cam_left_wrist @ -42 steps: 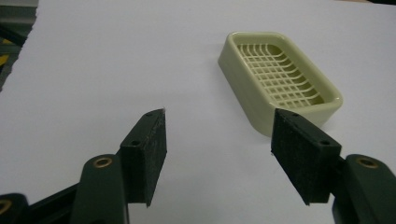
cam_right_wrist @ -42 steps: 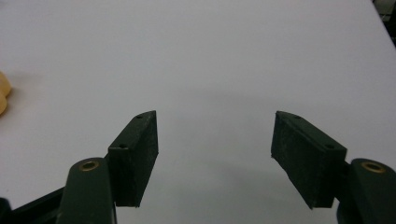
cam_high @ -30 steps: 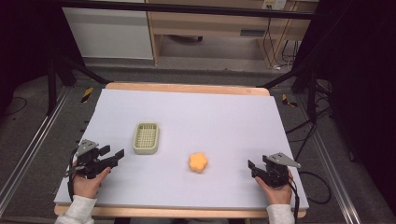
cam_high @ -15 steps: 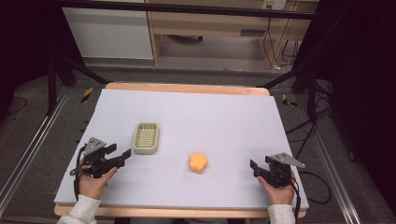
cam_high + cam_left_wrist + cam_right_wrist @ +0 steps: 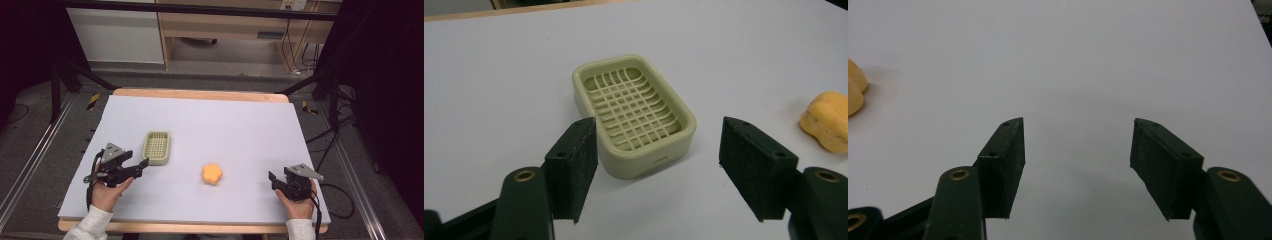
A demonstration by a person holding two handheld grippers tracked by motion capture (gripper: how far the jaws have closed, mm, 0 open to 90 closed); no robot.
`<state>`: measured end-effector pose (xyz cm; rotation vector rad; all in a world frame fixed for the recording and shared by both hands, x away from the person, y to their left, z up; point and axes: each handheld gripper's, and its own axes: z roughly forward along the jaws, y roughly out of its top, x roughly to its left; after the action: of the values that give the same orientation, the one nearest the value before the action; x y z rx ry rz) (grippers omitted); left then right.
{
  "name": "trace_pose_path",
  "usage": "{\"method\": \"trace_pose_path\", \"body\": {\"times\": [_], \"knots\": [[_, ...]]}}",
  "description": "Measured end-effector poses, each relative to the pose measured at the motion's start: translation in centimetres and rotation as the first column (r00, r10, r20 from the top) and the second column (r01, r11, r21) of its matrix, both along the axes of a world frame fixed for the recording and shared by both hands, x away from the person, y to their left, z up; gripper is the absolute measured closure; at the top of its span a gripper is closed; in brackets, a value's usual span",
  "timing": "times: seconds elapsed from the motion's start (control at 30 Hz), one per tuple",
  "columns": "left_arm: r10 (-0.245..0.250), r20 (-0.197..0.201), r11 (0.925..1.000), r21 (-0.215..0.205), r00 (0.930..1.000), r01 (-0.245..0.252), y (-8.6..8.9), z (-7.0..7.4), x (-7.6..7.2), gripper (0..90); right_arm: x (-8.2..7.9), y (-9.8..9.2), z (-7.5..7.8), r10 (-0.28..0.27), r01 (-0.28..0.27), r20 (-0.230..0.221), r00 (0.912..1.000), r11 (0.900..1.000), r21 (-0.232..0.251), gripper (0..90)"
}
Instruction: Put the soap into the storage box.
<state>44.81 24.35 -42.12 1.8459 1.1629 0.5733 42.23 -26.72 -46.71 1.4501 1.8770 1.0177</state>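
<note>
The soap dish, a pale green rounded rectangle with a lattice floor, sits flat on the white tabletop at about 9 o'clock from the table's middle, its long side running away from the person. In the left gripper view it lies just beyond the jaw tips, slightly left of the gap's centre, with nothing inside it. An orange lobed object, soft-looking like a sponge or a cake of soap, rests at about 4 o'clock from the dish, well apart from it; it shows at the right edge of the left gripper view and at the left edge of the right gripper view.

The left hand-held gripper is near the tabletop's front left, at about 7 o'clock from the dish, its jaws pointing toward the dish's near end. The jaws stand wide apart with nothing between them, close to the dish; whether the tips touch it cannot be told. The person's left hand grips its body from behind.

The right hand-held gripper is at the front right, at about 3 o'clock from the orange object and apart from it, held by the right hand. Its jaws are also spread wide and hold nothing, with only bare tabletop ahead of them.
</note>
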Motion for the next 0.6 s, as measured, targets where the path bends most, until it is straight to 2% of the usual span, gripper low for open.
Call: {"method": "trace_pose_path", "body": {"times": [0.07, 0.1, 0.43, 0.6], "knots": [[-0.009, -0.002, 0.9999, 0.006, 1.0, 0.009, -0.5, 0.2, 0.2, 30.8, 0.1, -0.1, -0.1, 0.009, -0.009, -0.01, 0.9999, 1.0, 0.018, 40.8], [-0.02, -0.002, 0.9996, 0.018, 0.9998, 0.02, -0.8, 0.4, 0.3, 30.5, 0.1, 0.0, -0.1, 0.011, -0.011, -0.012, 0.9999, 1.0, 0.014, 41.3], [-0.052, -0.001, 0.9986, 0.011, 0.9986, 0.052, -3.4, 1.3, 1.4, 29.0, 0.3, 0.1, -0.2, 0.026, -0.026, -0.022, 0.9994, 1.0, 0.006, 41.3], [-0.086, 0.001, 0.9959, 0.029, 0.9963, 0.086, -5.1, 1.8, 1.7, 28.3, 0.3, 0.1, -0.3, 0.031, -0.031, -0.029, 0.9991, 0.999, 0.011, 41.4]]}}
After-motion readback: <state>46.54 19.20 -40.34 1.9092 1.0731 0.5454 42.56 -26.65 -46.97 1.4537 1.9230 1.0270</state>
